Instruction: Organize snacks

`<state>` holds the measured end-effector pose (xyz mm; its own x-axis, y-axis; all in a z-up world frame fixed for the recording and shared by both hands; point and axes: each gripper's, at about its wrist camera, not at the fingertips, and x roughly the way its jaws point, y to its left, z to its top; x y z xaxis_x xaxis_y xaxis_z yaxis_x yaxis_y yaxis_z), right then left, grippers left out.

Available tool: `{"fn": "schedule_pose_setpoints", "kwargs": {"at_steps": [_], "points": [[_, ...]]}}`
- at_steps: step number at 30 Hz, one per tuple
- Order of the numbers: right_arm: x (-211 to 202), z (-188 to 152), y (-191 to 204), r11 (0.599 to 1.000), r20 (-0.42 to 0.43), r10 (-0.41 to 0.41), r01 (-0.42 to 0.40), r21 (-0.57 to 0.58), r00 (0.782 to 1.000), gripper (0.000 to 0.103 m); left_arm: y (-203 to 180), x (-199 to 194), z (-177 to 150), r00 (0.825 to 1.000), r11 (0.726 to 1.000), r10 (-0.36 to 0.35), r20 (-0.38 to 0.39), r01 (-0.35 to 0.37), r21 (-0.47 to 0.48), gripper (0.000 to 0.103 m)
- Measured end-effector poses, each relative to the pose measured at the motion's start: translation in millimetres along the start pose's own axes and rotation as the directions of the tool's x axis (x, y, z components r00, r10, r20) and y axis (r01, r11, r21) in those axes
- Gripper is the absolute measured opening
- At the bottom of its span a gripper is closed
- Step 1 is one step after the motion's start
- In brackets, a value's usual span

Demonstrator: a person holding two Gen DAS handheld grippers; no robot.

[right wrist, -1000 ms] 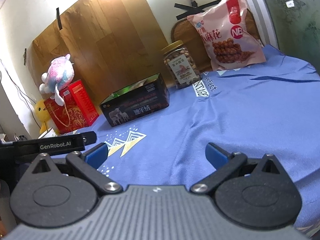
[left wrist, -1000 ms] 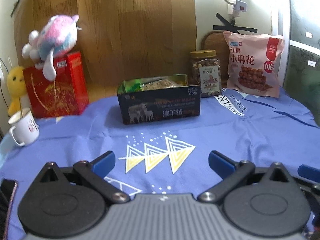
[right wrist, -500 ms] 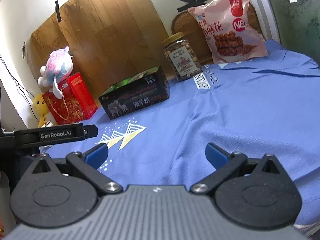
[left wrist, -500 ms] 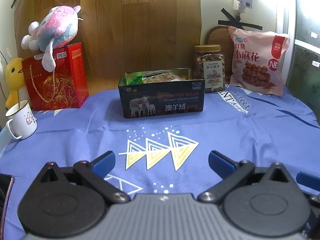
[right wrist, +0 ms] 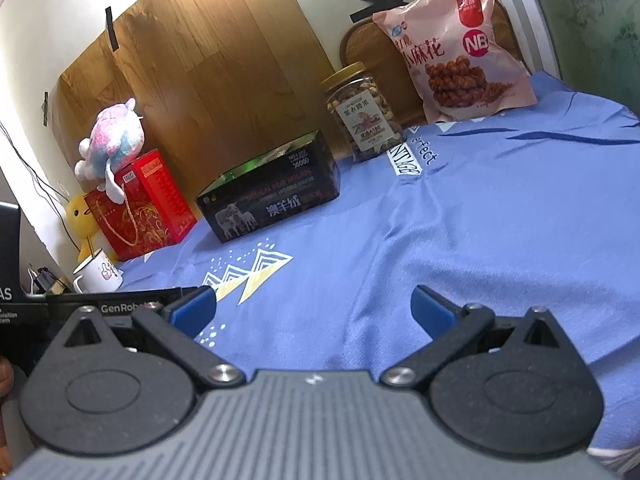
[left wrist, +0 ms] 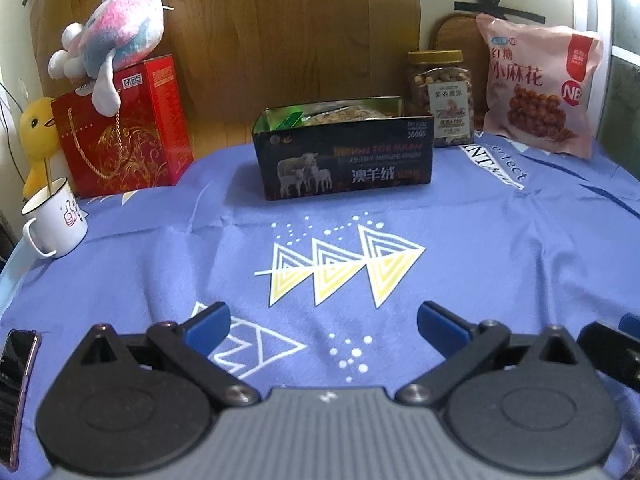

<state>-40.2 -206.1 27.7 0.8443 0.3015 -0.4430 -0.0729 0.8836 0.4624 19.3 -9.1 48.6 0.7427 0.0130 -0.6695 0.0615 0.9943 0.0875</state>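
Both grippers have drifted slightly over the cloth [left wrist: 500, 248]. The left gripper [left wrist: 322, 322] and right gripper [right wrist: 314, 308] are spread wide, empty. The snack box [left wrist: 346, 162] sits centre-frame, jar [left wrist: 440, 98] and bag [left wrist: 538, 86] at upper right.

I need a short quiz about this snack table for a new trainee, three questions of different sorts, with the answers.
1. True or false: the nut jar stands between the dark open box and the pink snack bag.
2. What sits on top of the red gift box? A) white mug B) plush toy C) phone
3. Fill in: the left gripper and the right gripper are both ____ and hold nothing.

Key: 1 true; 2 B, the plush toy; 3 open.
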Motion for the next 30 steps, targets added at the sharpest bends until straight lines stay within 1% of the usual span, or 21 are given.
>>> {"fn": "schedule_pose_setpoints", "kwargs": {"at_steps": [6, 15, 20, 25, 30], "points": [[1.2, -0.3, -2.4, 1.000, -0.006, -0.002, 0.002, 0.017, 1.000, 0.103, -0.1, 1.8, 2.2, 1.000, 1.000, 0.006, -0.009, -0.006, 0.000, 0.103], [3.7, 0.1, -0.5, 1.000, -0.020, 0.001, -0.001, 0.006, 1.000, 0.103, -0.4, -1.6, 2.4, 0.999, 0.999, -0.039, 0.010, 0.039, -0.004, 0.103], [2.3, 1.6, -0.3, 1.000, -0.009, -0.004, 0.004, 0.004, 1.000, 0.103, 0.8, -1.0, 5.7, 0.998, 0.998, -0.057, 0.006, 0.057, -0.029, 0.103], [-0.2, 0.2, -2.8, 1.000, -0.008, -0.006, 0.006, 0.004, 1.000, 0.103, -0.2, -3.9, 5.6, 0.998, 0.998, -0.051, 0.020, 0.052, -0.040, 0.103], [-7.6, -3.4, -9.8, 0.999, 0.002, -0.026, 0.026, 0.021, 1.000, 0.103, -10.2, 1.9, 6.3, 0.997, 0.997, -0.071, 0.012, 0.071, -0.033, 0.103]]}}
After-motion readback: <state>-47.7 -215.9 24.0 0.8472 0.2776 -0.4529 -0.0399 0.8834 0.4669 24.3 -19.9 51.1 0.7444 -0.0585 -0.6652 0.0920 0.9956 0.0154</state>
